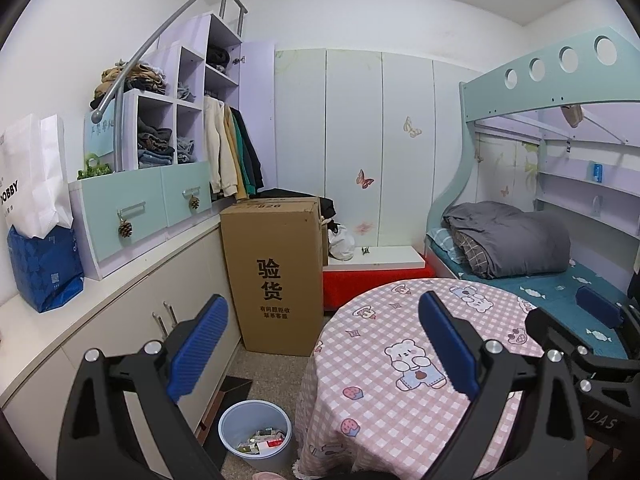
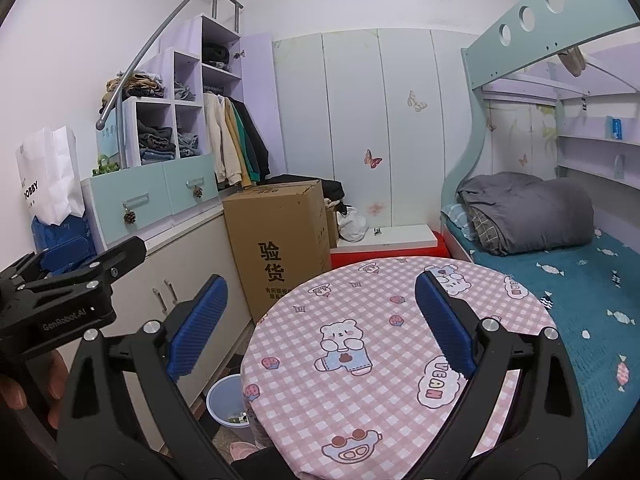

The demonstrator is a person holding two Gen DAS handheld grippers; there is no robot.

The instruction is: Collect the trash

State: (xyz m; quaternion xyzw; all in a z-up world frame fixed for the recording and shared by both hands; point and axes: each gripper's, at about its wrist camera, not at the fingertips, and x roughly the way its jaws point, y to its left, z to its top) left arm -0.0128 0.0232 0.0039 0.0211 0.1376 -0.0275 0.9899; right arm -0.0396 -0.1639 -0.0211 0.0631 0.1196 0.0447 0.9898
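On the far left, a white paper bag (image 1: pixel 34 176) printed with letters ending "OBBY" stands on the white counter (image 1: pixel 80 284) along the wall, tucked into a blue bag (image 1: pixel 46 268). Beside them sits a mint drawer unit (image 1: pixel 148 208) with pinecones hanging from its handles. Further right a tall cardboard box (image 1: pixel 276 272) stands on the floor, bearing the large characters "验货" with smaller print beneath, too small to read surely.

On the floor at the foot of the box, just beside the left edge of the bench, sits a pale blue trash bin (image 1: pixel 256 432); it holds the trash (image 1: pixel 262 440), a jumble of small wrappers and packets.

The left tongs (image 1: pixel 322 344) hang above the near left edge of the bench, blue-padded fingers (image 1: pixel 198 346) spread wide apart, gripping nothing. In the right wrist view its black body at the left edge reads "GenRobot.AI".

The round bench (image 2: pixel 360 360) wears a pink checked cloth with cartoon bears and cloud shapes lettered "VEGAN".

The right tongs (image 2: pixel 320 328) hover over the bench's near edge, likewise spread wide and holding nothing. In the left wrist view its black body at the right edge shows the letters "DAS".

On the right, a bunk bed (image 2: pixel 600 300) with a teal sheet carries a folded grey quilt (image 2: pixel 528 212).
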